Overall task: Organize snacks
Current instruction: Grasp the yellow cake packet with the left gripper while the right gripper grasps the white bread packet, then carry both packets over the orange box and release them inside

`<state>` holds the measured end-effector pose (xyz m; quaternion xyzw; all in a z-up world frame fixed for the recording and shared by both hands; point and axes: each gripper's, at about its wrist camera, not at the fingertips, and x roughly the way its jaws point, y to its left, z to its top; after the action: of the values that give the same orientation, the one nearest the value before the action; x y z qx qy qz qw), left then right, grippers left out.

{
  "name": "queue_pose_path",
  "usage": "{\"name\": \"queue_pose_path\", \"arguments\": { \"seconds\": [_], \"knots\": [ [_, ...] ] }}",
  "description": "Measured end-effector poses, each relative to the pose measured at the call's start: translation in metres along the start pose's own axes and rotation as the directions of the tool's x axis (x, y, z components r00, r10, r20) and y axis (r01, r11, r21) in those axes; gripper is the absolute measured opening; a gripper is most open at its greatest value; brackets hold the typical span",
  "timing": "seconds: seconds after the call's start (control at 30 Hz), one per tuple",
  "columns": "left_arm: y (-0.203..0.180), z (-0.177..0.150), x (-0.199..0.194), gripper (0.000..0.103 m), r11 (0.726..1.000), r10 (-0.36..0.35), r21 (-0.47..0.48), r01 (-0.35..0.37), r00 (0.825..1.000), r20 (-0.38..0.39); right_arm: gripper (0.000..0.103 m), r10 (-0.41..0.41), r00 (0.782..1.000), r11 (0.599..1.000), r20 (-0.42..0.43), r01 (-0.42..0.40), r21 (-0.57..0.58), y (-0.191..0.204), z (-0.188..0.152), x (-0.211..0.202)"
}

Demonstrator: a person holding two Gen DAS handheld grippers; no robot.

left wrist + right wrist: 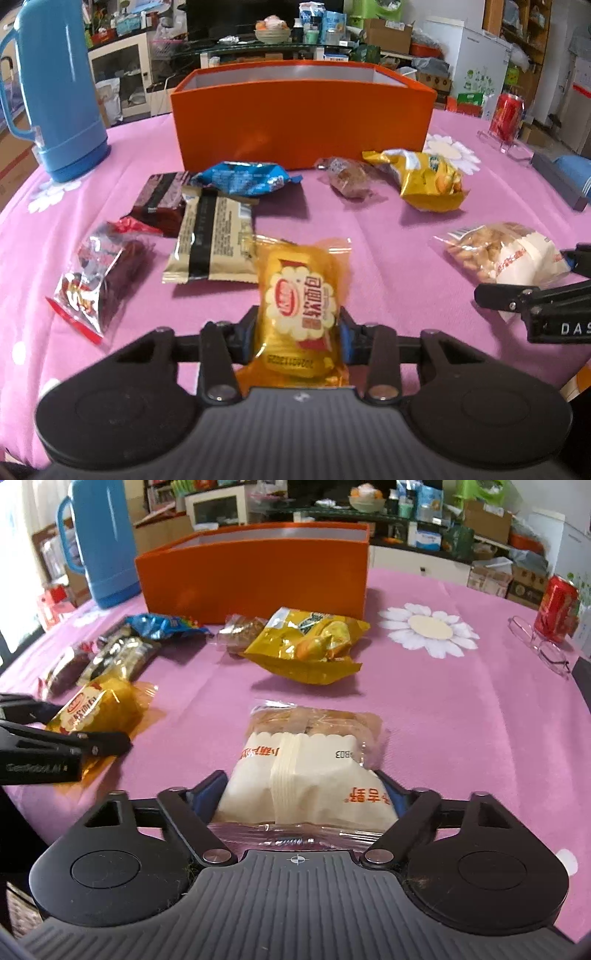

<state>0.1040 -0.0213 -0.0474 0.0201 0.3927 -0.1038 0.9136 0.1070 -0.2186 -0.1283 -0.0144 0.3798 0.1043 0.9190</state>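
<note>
1. A round table under a pink cloth (369,229) printed with white daisies stands in a crowded room of shelves, cardboard boxes and a white fridge.
2. Nearest in the left wrist view, the left gripper (297,332) has its jaws closed narrowly on the near end of a yellow bread packet (299,295), blue pads pressing both sides; the packet lies on the cloth.
3. In the right wrist view, the right gripper (308,794) has its jaws set wider around a white cake packet (306,771). The pads meet its sides, so it looks gripped; the packet rests on the cloth.
4. Further out lie a red-edged clear packet (92,284), a beige wrapper (214,240), a dark red wrapper (162,203), a blue wrapper (247,177), a small brown cake (347,177) and a yellow crisp bag (428,181), all loose on the cloth.
5. Behind them stands an orange box (303,125), open at the top, its inner walls pale. Its floor is hidden, so its contents cannot be told.
6. A blue flask (55,92) stands beside the box on the left; a red can (506,114) stands well apart at the far right, with glasses (543,650) near it.
</note>
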Motion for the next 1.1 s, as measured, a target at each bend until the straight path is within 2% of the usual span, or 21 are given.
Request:
{"name": "queue_pose_path", "arguments": {
  "seconds": [0.03,0.23,0.4,0.47,0.6,0.67,0.77,0.83,0.93,0.97,1.0,1.03,1.1],
  "knots": [
    [0.002,0.001,-0.002,0.038,1.0,-0.013,-0.016,0.013,1.0,0.001,0.059,0.008,1.0,1.0,0.009,-0.008,0.017,-0.002,0.0,-0.002],
    [0.008,0.008,-0.023,0.038,0.999,-0.036,-0.03,0.037,0.998,0.044,0.054,0.047,0.999,0.993,0.018,-0.049,0.104,-0.01,0.001,-0.012],
    [0.025,0.03,-0.041,0.038,0.99,-0.105,-0.085,0.113,0.99,0.096,0.054,0.154,0.983,0.957,0.102,-0.174,0.231,-0.01,-0.001,-0.049],
    [0.034,0.046,-0.042,0.038,0.987,-0.109,-0.105,0.122,0.987,0.121,0.054,0.162,0.977,0.957,0.136,-0.189,0.22,-0.008,0.013,-0.057],
    [0.045,0.092,-0.036,0.037,0.989,-0.075,-0.113,0.098,0.978,0.193,0.054,0.14,0.958,0.97,0.25,-0.183,0.157,-0.008,0.073,-0.058],
    [0.048,0.127,-0.024,0.037,0.99,-0.048,-0.115,0.077,0.971,0.235,0.054,0.115,0.944,0.979,0.308,-0.16,0.124,-0.008,0.109,-0.048],
    [0.051,0.182,0.005,0.037,0.987,-0.052,-0.135,0.091,0.962,0.267,0.054,0.073,0.923,0.988,0.377,-0.118,0.1,-0.008,0.166,-0.016],
    [0.05,0.211,0.03,0.037,0.986,-0.052,-0.138,0.091,0.962,0.269,0.054,0.032,0.919,0.993,0.393,-0.075,0.094,-0.007,0.198,0.015],
    [0.046,0.234,0.067,0.039,0.992,-0.026,-0.113,0.056,0.967,0.252,0.054,0.035,0.924,0.991,0.38,-0.08,0.104,-0.007,0.216,0.059],
    [0.047,0.235,0.077,0.047,0.991,-0.024,-0.12,0.055,0.969,0.246,0.054,0.035,0.931,0.989,0.362,-0.084,0.119,-0.009,0.217,0.073],
    [0.049,0.235,0.084,0.069,0.99,-0.022,-0.127,0.054,0.97,0.242,0.054,0.036,0.94,0.987,0.338,-0.086,0.134,-0.01,0.219,0.087],
    [0.051,0.233,0.09,0.074,0.99,-0.005,-0.137,0.039,0.972,0.237,0.054,0.042,0.945,0.987,0.325,-0.09,0.136,-0.011,0.22,0.098],
    [0.055,0.233,0.094,0.074,0.99,0.025,-0.142,0.007,0.974,0.223,0.053,0.054,0.952,0.986,0.301,-0.099,0.137,-0.014,0.22,0.114]
  ]
}}
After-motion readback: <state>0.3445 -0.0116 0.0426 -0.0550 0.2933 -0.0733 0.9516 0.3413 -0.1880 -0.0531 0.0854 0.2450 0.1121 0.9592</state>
